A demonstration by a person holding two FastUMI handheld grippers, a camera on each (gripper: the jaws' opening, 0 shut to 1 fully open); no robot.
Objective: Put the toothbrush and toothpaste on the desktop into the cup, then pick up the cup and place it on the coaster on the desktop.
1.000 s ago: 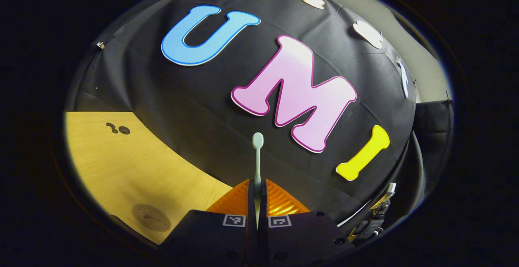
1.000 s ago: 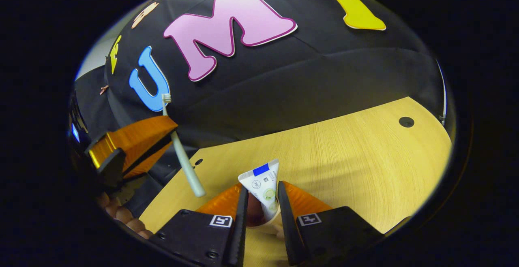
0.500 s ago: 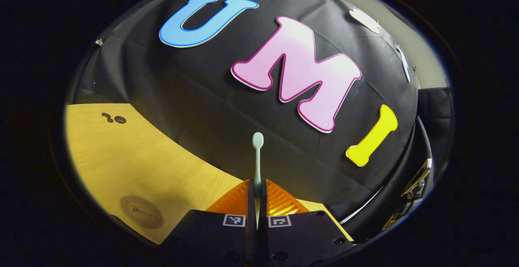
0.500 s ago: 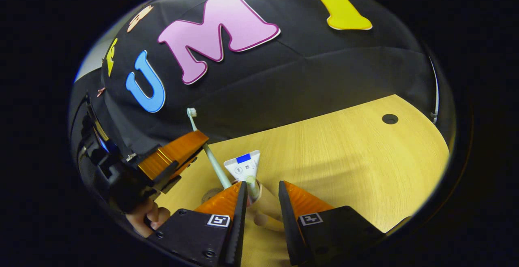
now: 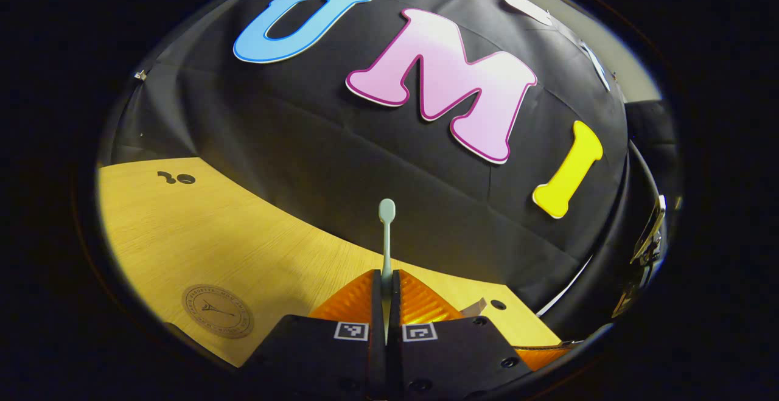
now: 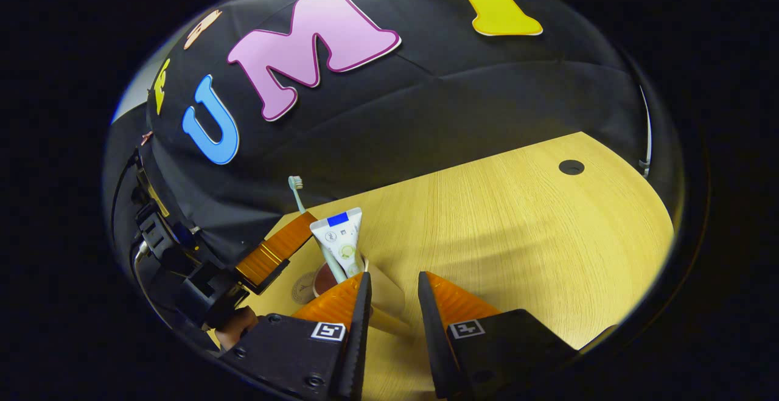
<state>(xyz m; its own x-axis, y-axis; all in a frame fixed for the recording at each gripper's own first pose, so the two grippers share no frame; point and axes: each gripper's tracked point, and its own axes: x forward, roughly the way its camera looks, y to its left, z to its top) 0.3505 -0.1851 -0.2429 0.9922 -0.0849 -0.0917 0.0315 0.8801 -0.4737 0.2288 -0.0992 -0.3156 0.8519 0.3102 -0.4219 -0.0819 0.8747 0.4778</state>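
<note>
Your left gripper has its fingers pressed together on the toothbrush, pinching the handle so the brush runs straight up the middle of the left gripper view, long axis in line with the fingers, head at the top against the dark wall. Down in the lower left of that view you can see the coaster lying flat on the desk, well off to the side of your fingers. In the right gripper view, your right gripper is spread, nothing between the fingers, with the cup just past the tips, a bit left of center. The toothpaste stands in the cup, flat crimped end up, leaning slightly left. The toothbrush shows there too, head pointing up and tilted left, its lower end going down at the cup's mouth behind the toothpaste; can't tell if it touches the bottom. The left gripper sits just left of the cup.
</note>
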